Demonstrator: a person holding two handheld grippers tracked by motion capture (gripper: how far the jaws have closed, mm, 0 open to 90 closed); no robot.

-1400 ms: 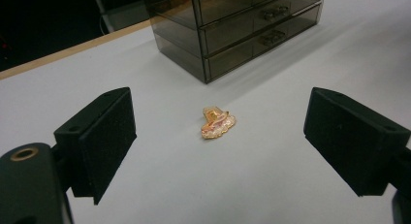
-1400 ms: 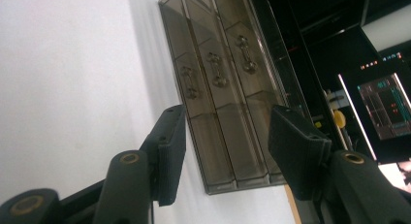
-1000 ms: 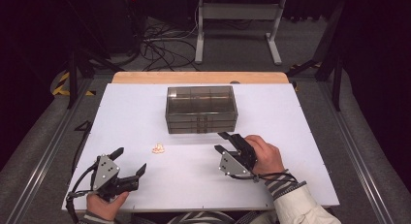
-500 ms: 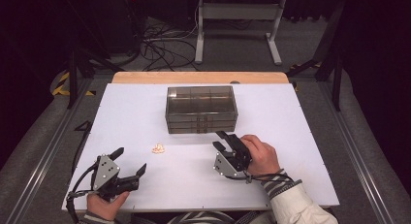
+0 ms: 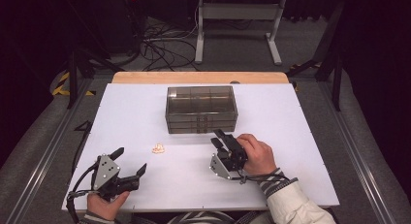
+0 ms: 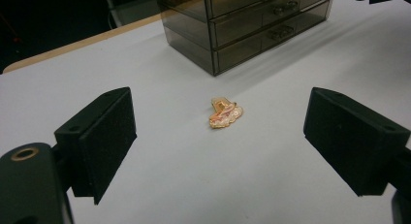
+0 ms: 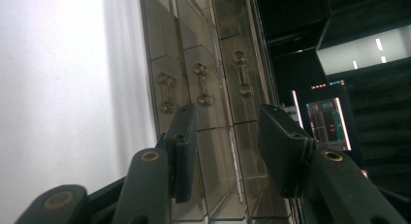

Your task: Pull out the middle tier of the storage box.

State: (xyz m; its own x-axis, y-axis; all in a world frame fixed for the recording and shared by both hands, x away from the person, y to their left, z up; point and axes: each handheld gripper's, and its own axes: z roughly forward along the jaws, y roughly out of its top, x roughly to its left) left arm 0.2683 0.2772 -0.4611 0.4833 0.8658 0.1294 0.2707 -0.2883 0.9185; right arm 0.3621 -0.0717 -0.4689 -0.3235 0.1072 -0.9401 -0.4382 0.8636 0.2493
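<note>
Right gripper (image 5: 220, 138) sits just in front of the smoky drawer box (image 5: 201, 109), rolled sideways w/ jaws aimed at the drawer handles (image 7: 201, 90). Jaws have just been closing, now partway together w/ nothing between them, not touching the box afaict. Left gripper (image 5: 130, 161) hangs near the table's (image 5: 291, 136) front-left corner, jaws wide apart & empty, pointing at a small orange trinket (image 6: 224, 113) lying on the white top, box well behind it.

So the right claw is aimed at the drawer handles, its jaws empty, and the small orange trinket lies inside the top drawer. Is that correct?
Not quite. The small orange trinket lies on the bare white table, in front of the drawer box and between the left claw's open jaws, as the left gripper view shows. The rest stands: the right claw is aimed at the drawer handles, jaws empty.
</note>
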